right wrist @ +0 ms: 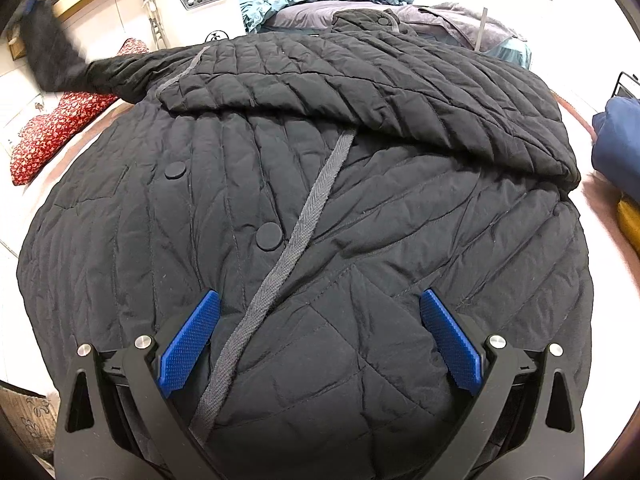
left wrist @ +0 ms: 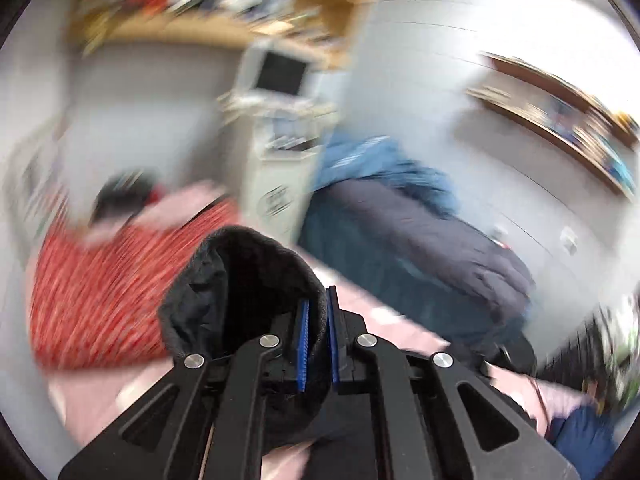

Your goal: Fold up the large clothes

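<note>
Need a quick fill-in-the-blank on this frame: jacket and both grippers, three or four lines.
1. The left gripper is shut on the jacket's ____, a dark tube of fabric.
2. The right gripper has its jaws ____ above the black jacket.
3. A grey ____ runs diagonally down the jacket's front, between the right gripper's blue pads.
4. The pillow beside the jacket is ____ with a small floral print.

Missing words: sleeve; open; strap; red
</note>
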The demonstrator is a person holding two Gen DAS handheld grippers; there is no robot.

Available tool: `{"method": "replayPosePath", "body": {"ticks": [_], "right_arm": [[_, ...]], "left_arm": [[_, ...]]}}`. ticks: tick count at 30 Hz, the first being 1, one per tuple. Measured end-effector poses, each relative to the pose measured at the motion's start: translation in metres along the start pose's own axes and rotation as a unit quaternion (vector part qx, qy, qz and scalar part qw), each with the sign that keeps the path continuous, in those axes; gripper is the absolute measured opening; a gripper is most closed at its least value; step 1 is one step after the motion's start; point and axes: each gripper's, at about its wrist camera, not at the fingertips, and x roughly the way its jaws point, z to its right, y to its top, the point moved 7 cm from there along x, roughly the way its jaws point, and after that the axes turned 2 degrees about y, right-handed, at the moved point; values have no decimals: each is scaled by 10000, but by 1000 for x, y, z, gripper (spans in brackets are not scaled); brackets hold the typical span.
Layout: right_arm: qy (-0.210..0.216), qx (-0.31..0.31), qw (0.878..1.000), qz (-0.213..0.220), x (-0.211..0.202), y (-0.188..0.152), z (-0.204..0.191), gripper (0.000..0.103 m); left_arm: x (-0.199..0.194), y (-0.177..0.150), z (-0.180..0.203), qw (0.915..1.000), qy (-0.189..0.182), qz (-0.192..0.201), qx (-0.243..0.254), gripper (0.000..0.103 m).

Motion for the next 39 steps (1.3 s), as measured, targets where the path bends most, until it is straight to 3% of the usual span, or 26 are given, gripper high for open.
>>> {"method": "replayPosePath", "body": {"ticks": [4, 7, 8, 11, 13, 16, 17, 19, 20, 21, 24, 29, 32, 35, 39], "right_arm": [[36, 8, 10000, 28, 1, 0, 0, 98], [65, 18, 10000, 41, 0, -1, 1, 98], [71, 21, 10000, 40, 0, -1, 1, 98], [100, 30, 9999, 41, 0, -1, 1, 98], [131, 35, 9999, 49, 0, -1, 2, 98], [150, 35, 9999, 60, 0, -1, 2, 98], [151, 33, 9999, 69, 0, -1, 2, 99], [133, -15, 9998, 128, 0, -3, 0, 99], [133, -19, 9998, 170, -1, -3, 0, 99], [140, -7, 9998, 167, -1, -3, -1, 99], [149, 17, 9997, 167, -1, -5, -1, 99], [134, 16, 9998, 157, -1, -5, 1, 99], [118, 27, 9998, 127, -2, -4, 2, 99], [103, 34, 9999, 125, -3, -3, 2, 99], [84, 42, 9999, 78, -3, -3, 2, 99]], "left_arm": [[-8, -17, 158, 9886, -1062, -11, 1065, 7], [2, -68, 242, 9740, -1738, -503, 1363, 7], [9, -100, 271, 9668, -1927, -823, 1459, 7], [39, -189, 317, 9470, -2197, -1839, 1451, 7], [57, -228, 330, 9388, -2147, -2199, 1554, 7], [71, -289, 345, 9201, -2061, -2767, 1855, 13], [72, -301, 348, 9139, -2113, -2875, 1938, 19], [79, -307, 351, 9023, -2311, -3079, 1941, 44], [77, -306, 351, 8985, -2460, -3149, 1814, 64], [73, -300, 351, 8968, -2628, -3138, 1682, 75], [52, -285, 345, 8980, -2807, -2947, 1671, 94], [20, -263, 311, 9081, -2838, -2460, 1855, 97], [21, -270, 258, 9259, -2244, -2323, 1958, 97], [30, -284, 187, 9427, -1386, -2272, 2013, 97], [31, -301, 96, 9533, -642, -2440, 1658, 95]]}}
